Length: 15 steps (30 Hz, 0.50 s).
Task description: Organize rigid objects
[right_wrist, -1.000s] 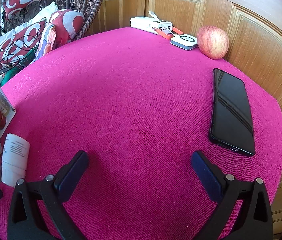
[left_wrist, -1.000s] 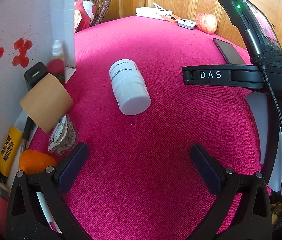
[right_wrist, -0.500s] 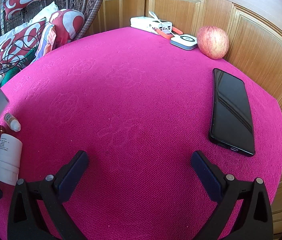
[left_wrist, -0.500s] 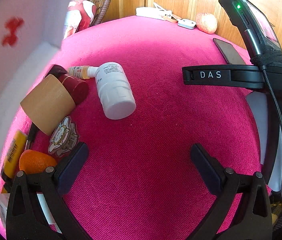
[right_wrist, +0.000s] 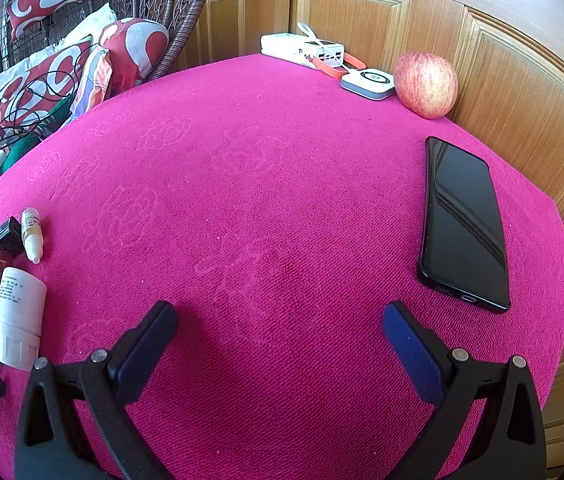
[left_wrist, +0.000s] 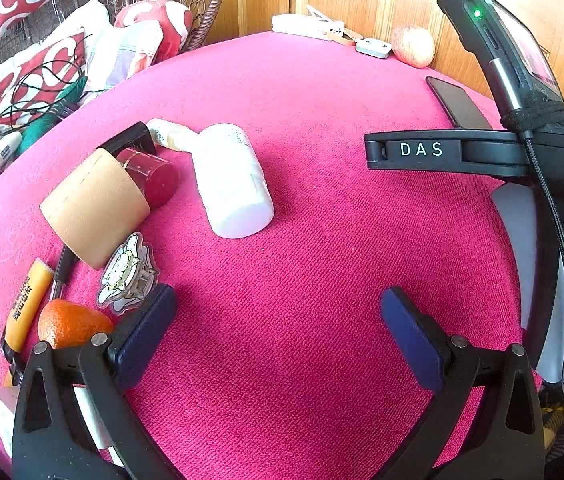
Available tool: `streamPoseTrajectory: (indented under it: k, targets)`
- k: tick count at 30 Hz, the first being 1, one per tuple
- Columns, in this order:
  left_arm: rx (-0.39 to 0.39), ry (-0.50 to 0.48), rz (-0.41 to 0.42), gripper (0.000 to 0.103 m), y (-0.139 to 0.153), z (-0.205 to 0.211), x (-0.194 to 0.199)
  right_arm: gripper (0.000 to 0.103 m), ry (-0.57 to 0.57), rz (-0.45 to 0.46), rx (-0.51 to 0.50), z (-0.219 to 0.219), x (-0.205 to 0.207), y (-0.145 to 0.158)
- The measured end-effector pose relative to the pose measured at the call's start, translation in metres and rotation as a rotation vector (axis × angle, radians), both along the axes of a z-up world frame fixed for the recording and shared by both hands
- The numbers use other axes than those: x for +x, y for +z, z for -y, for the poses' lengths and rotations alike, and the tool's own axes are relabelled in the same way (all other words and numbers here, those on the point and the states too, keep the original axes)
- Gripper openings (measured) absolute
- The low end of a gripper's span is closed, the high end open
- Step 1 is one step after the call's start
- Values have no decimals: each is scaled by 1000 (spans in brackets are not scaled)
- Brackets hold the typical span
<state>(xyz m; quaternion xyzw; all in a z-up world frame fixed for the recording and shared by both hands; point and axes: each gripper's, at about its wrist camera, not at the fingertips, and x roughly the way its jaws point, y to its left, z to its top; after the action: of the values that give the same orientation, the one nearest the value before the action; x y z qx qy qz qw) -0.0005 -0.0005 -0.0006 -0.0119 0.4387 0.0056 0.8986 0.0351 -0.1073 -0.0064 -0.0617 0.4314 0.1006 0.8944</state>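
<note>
Gone from my left is the white box, baring a white bottle (left_wrist: 234, 184) that lies on its side on the pink tabletop (left_wrist: 322, 280), ahead and left of my left gripper (left_wrist: 278, 316), both grippers' fingers (right_wrist: 410, 344) spread wide, empty.

Home: wicker chair (right_wrist: 186, 12), cushions (right_wrist: 130, 52)

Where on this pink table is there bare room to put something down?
The widest bare stretch is the middle of the pink cloth, between the white bottle on the left and the black phone on the right. The left edge is crowded around the tape roll; the far edge holds an apple.
</note>
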Motion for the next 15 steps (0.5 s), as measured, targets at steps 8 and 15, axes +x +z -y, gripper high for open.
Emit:
streamPoseTrajectory:
  k: [8,15]
  targets:
    - [0,0,1,103,0,0,0,103,0,0,0,0,0,-1]
    - [0,0,0,103,0,0,0,103,0,0,0,0,-1,-1]
